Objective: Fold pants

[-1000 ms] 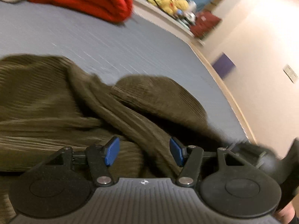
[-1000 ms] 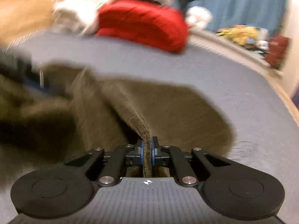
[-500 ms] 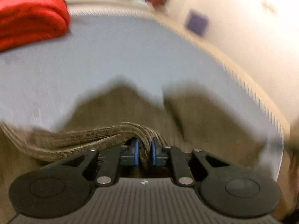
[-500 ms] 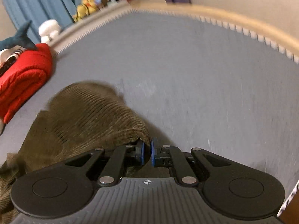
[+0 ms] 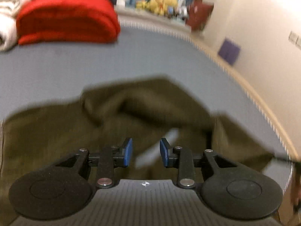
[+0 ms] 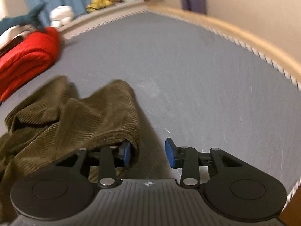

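Olive-brown corduroy pants (image 5: 143,109) lie crumpled on a grey-blue bed surface (image 5: 75,66). My left gripper (image 5: 145,153) is open just above the pants with nothing between its blue pads; the view is blurred. In the right wrist view the pants (image 6: 79,118) lie at the left, with a folded edge draped over my left blue pad (image 6: 127,151). My right gripper (image 6: 148,153) is open, and the gap between its pads shows shadowed bed surface (image 6: 207,75).
A folded red blanket (image 5: 67,17) and white bedding (image 5: 7,17) lie at the far end of the bed. Stuffed toys (image 5: 161,3) line a ledge behind. A wall with a purple patch (image 5: 228,51) runs along the bed's right edge (image 6: 244,37).
Both grippers were shut on pants fabric half a second ago and have opened, letting the fabric drop onto the bed. The left gripper has drawn back above the pants.
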A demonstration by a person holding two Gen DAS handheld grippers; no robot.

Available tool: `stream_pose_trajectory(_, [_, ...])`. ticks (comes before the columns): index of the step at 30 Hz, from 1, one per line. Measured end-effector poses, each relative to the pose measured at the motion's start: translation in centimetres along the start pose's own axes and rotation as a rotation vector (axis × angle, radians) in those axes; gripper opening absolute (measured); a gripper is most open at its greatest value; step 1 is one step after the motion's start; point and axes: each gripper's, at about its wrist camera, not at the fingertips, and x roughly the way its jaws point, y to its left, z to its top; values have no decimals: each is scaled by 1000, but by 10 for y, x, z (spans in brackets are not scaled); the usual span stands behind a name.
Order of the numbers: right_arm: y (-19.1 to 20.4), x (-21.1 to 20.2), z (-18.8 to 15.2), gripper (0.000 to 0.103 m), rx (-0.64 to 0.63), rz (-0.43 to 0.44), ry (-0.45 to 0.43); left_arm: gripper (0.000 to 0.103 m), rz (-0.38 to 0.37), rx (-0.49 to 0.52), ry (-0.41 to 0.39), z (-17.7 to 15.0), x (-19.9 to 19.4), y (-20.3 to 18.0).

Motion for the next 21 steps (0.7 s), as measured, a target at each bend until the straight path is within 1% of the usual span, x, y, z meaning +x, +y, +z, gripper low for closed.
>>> stream_pose_trajectory(3, [20,-8,2,40,-90,-22,-61,35,-2,-3,63,-35,-20,4])
stream_pose_trajectory(5, [26,-17,5,40,-88,-37,-100,35,-23,-14,73,-53,-27,6])
stream_pose_trajectory(6, [25,-21,8,41,-67,-52,-127,36,-29,-14,61,-59,-27,-2])
stream_pose_trajectory(7, [23,-25,10,43,-38,-68,-148,38,-24,-10,50,-64,-18,-9])
stream_pose_trajectory(8, [18,-28,14,49,14,-91,-167,39,-14,-8,49,-72,-16,-7])
stream_pose_trajectory(9, [11,-30,16,51,67,-112,-175,39,-5,-2,65,-82,-10,-8])
stream_pose_trajectory(10, [3,-32,18,51,130,-143,-183,39,5,13,84,-83,-8,-11])
stream_pose_trajectory(11, [-5,-35,18,51,190,-200,-201,39,22,45,100,-89,-5,-12])
stream_pose_trajectory(13, [-20,-43,20,51,267,-301,-243,39,26,123,104,-96,-7,-18])
stream_pose_trajectory(14, [-26,-47,19,52,299,-325,-260,39,20,158,107,-99,-5,-19])
stream_pose_trajectory(15, [-31,-48,20,52,314,-327,-268,39,9,174,112,-100,-4,-18])
stream_pose_trajectory(16, [-31,-44,20,52,306,-300,-268,41,-6,182,119,-100,-3,-18])
stream_pose_trajectory(18, [-23,-33,23,51,193,-147,-219,46,-30,194,133,-103,0,-17])
stream_pose_trajectory(19, [-11,-27,22,51,95,-64,-191,46,-43,203,142,-104,1,-19])
stream_pose_trajectory(21, [20,-19,14,51,-103,13,-183,49,-77,224,173,-106,7,-20])
